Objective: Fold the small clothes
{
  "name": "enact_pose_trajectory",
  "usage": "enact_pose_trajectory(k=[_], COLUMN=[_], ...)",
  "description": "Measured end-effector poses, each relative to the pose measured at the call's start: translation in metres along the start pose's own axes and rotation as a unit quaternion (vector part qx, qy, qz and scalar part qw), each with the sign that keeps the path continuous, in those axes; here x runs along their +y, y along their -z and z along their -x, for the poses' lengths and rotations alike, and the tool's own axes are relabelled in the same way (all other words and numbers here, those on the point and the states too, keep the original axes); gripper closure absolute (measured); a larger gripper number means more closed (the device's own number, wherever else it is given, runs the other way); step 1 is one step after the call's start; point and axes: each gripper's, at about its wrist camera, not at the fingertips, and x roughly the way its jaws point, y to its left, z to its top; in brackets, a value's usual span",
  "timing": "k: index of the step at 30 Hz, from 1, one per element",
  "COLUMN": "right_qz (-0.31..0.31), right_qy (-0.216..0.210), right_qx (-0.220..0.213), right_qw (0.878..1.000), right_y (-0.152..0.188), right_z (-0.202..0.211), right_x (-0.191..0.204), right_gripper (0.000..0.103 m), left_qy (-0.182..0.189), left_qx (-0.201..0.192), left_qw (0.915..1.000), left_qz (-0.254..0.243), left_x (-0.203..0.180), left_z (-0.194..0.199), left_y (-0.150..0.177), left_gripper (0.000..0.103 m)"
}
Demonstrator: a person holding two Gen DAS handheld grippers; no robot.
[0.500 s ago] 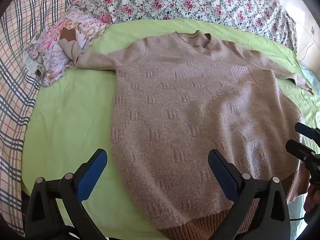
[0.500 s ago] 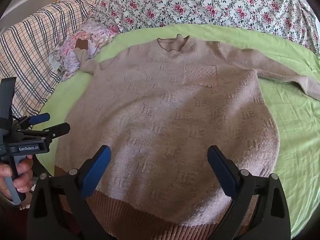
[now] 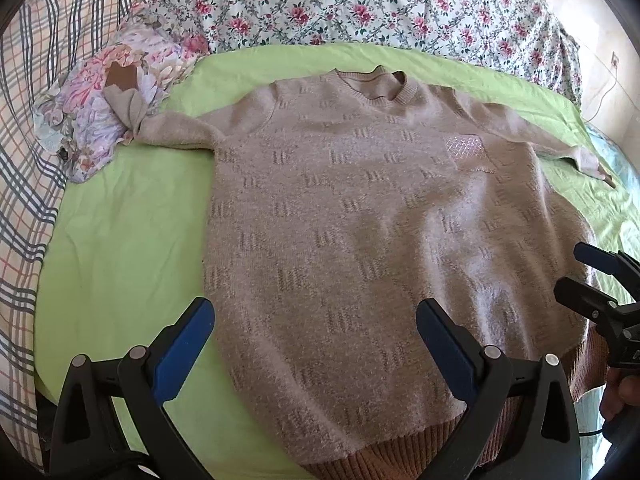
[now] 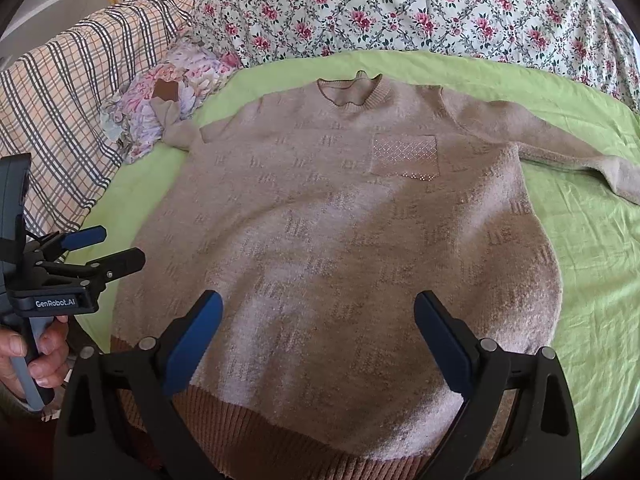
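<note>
A beige knit sweater [image 3: 368, 232] lies flat, front up, on a green sheet [image 3: 128, 232], collar far, brown ribbed hem near; it also shows in the right wrist view [image 4: 340, 248]. Its left sleeve runs onto a floral bundle [image 3: 116, 100], its right sleeve [image 4: 580, 152] stretches right. My left gripper [image 3: 314, 340] is open and empty above the hem's left part. My right gripper [image 4: 318, 336] is open and empty above the hem's middle. Each gripper shows in the other's view, the right one [image 3: 576, 276] and the left one [image 4: 116, 248].
A floral quilt [image 3: 360, 4] lies along the far side. A plaid blanket [image 3: 24, 152] lies along the left. The floral bundle sits at the far left corner of the sheet. A hand [image 4: 36, 352] grips the left gripper's handle.
Both grippers have shifted slightly; the sweater lies unchanged and both stay open.
</note>
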Motion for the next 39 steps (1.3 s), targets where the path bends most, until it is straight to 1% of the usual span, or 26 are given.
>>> enact_pose_trajectory(k=[3, 6, 8, 9, 10, 12, 14, 16, 20, 23, 27, 28, 30, 36, 39], right_qz=[0.0, 0.0, 0.0, 0.0, -0.004, 0.002, 0.016, 0.021, 0.009, 0.009, 0.012, 0.013, 0.011, -0.003, -0.003], right_qy=[0.002, 0.004, 0.003, 0.003, 0.001, 0.005, 0.019, 0.022, 0.011, 0.009, 0.014, 0.018, 0.014, 0.002, 0.004], right_qx=[-0.003, -0.008, -0.01, -0.01, -0.002, -0.011, -0.029, -0.036, -0.03, -0.036, -0.023, -0.011, -0.015, -0.028, -0.023], right_qw=[1.0, 1.0, 1.0, 1.0, 1.0, 1.0, 0.999, 0.999, 0.999, 0.999, 1.0, 1.0, 1.0, 1.0, 1.0], right_y=[-0.001, -0.002, -0.004, -0.004, -0.004, -0.006, -0.005, -0.006, -0.007, -0.007, -0.007, -0.006, -0.007, -0.011, -0.012], right_z=[-0.001, -0.002, -0.003, -0.003, -0.002, -0.002, 0.001, 0.002, 0.001, 0.002, 0.001, 0.0, 0.0, 0.001, 0.0], right_x=[-0.002, -0.003, -0.004, -0.004, -0.005, -0.006, -0.003, -0.002, -0.003, -0.004, -0.003, -0.003, -0.003, -0.005, -0.005], right_gripper=[0.007, 0.007, 0.007, 0.007, 0.007, 0.007, 0.007, 0.007, 0.007, 0.007, 0.007, 0.007, 0.007, 0.007, 0.007], left_qy=[-0.001, 0.004, 0.006, 0.006, 0.006, 0.006, 0.001, -0.003, 0.003, 0.004, 0.008, 0.007, 0.006, 0.007, 0.01], left_qx=[-0.002, 0.004, -0.001, 0.001, 0.009, 0.007, -0.005, -0.02, -0.028, -0.025, -0.022, -0.018, -0.012, -0.013, -0.012], left_qw=[1.0, 1.0, 1.0, 1.0, 0.9999, 1.0, 1.0, 0.9998, 0.9996, 0.9996, 0.9997, 0.9998, 0.9998, 0.9998, 0.9998], left_qz=[-0.004, -0.001, -0.001, 0.0, -0.001, -0.002, -0.006, -0.009, -0.008, -0.009, -0.008, -0.009, -0.011, -0.014, -0.014], left_x=[-0.002, -0.001, 0.0, 0.0, 0.0, 0.001, 0.0, -0.001, -0.002, -0.003, -0.003, -0.003, -0.005, -0.006, -0.006], left_z=[-0.001, -0.003, -0.003, -0.003, -0.004, -0.004, -0.003, -0.003, -0.002, -0.003, -0.004, -0.005, -0.006, -0.007, -0.008], left_y=[-0.001, -0.002, -0.003, -0.003, -0.004, -0.005, -0.006, -0.007, -0.007, -0.007, -0.008, -0.009, -0.009, -0.012, -0.013], left_gripper=[0.002, 0.002, 0.002, 0.002, 0.002, 0.002, 0.002, 0.002, 0.002, 0.002, 0.002, 0.002, 0.002, 0.002, 0.002])
